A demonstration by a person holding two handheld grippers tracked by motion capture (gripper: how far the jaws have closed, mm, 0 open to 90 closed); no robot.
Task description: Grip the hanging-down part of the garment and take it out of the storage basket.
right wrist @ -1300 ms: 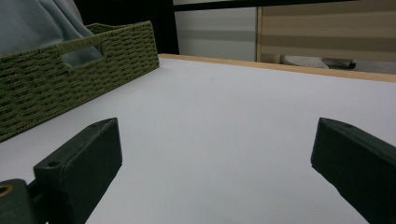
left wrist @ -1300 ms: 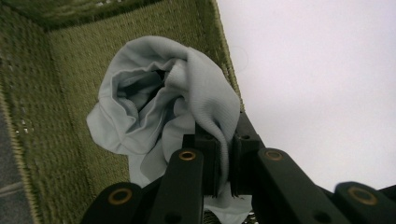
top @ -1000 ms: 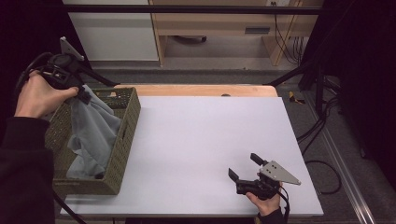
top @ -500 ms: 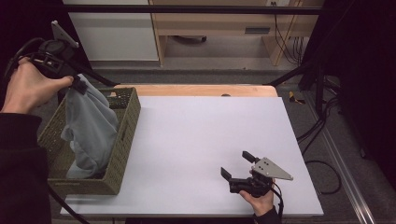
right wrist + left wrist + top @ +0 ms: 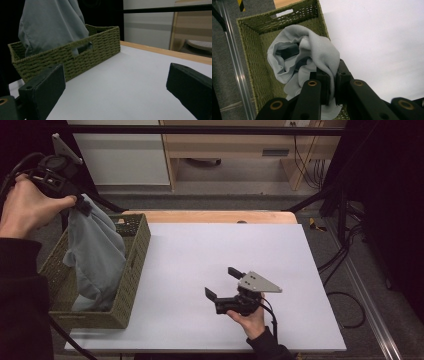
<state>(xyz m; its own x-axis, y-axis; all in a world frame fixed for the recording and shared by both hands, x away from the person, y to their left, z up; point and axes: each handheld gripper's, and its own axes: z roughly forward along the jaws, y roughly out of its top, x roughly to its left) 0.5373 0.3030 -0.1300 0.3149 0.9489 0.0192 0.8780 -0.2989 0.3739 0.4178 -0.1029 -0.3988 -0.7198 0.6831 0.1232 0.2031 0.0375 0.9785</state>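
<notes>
A light grey cloth (image 5: pixel 97 252) hangs from my left gripper (image 5: pixel 80 205), which is shut on its top fold high above the basket's far end. The cloth's lower part still lies inside the green woven basket (image 5: pixel 134 270) at the table's left. In the left gripper view the jaws pinch the cloth (image 5: pixel 322 53) over the basket (image 5: pixel 259 65). My right gripper (image 5: pixel 222 282) rests low over the white table (image 5: pixel 210 245) near its front edge, open, with nothing between its fingers. In the right gripper view the cloth (image 5: pixel 50 22) rises out of the basket (image 5: pixel 82 56).
A wooden strip (image 5: pixel 210 216) runs along the table's far edge. Behind the table stand a white cabinet (image 5: pixel 125 155) and a wooden shelf (image 5: pixel 240 145). Cables and a black stand (image 5: pixel 340 215) lie on the floor to the right.
My left gripper has risen and drawn the cloth further up out of the basket. My right gripper has moved left over the table, still open.
</notes>
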